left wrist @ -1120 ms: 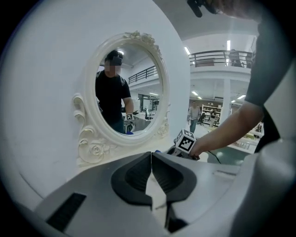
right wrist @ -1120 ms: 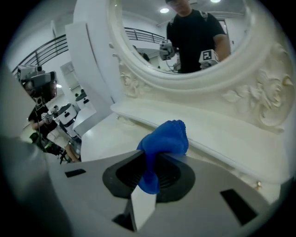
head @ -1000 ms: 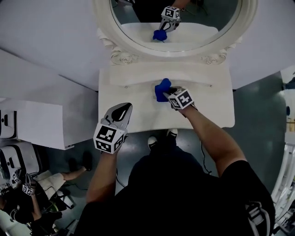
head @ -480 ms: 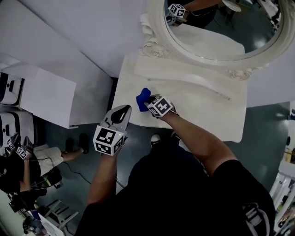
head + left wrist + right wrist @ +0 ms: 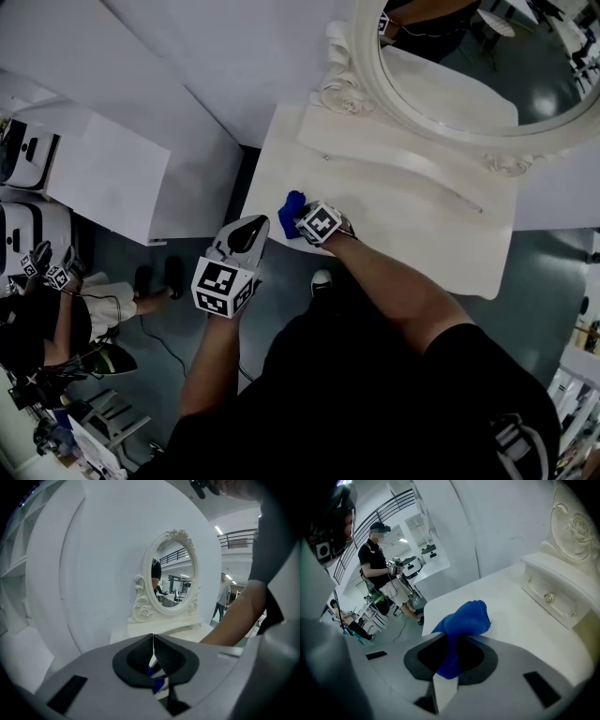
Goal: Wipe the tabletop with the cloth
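Blue cloth [image 5: 292, 207] is down on the white vanity bench [image 5: 412, 220], bunched up right at the front-left corner. The right gripper [image 5: 298, 219] has it, fingers clamped on the wad, with the free end bulging out ahead over the bench top. So the wipe is under way, working the near-left edge. The surface shows no streaks or grime, so how much is already clean can't be read; I'd judge the long stretch to the right and the strip under the oval mirror [image 5: 469, 66] are left to cover. The left gripper [image 5: 246, 231] hangs off the front edge over the floor, fingers pressed together and apparently empty. The sliver of blue in its gap is probably the cloth beyond.
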The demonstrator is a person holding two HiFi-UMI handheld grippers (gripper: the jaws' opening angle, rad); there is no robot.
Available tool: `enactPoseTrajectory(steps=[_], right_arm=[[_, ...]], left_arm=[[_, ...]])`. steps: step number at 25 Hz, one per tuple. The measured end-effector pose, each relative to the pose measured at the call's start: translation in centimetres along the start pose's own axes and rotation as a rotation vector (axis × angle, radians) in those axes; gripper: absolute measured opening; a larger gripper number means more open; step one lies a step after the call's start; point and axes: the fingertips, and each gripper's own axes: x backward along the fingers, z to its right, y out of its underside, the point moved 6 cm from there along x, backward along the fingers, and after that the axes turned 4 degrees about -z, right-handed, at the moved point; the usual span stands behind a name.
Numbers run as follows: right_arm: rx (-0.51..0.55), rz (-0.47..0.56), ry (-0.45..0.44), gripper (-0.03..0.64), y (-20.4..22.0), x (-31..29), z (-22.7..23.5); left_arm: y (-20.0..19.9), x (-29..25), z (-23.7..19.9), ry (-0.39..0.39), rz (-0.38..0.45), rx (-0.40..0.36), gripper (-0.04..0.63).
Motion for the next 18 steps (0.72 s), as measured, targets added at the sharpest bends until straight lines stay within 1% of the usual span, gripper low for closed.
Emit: enactPoseTrajectory(steps=[4,9,12,18], right_arm=[[-0.009,-0.027,0.019,0.051,1.2,0.0,0.5],[-0.05,-0.041,0.048,0.052,3.8,1.3,2.2],[-0.079,-0.053,0.066,0.052,5.6,2.5,3.3],[-0.176,-0.041,0.122,0.054,10.4,5.9,6.4]], left_arm=[[0.1,-0.2,-0.3,0.014,0.001,-0.002,0.014],[-0.9,-1.6,0.4,0.053,0.008,-0.027,0.014],[-1.6,-2.8,1.4,0.086,0.012,-0.048,0.014],[-3.1,-6.1,4.4,0.175,0.005,-0.103,0.014]])
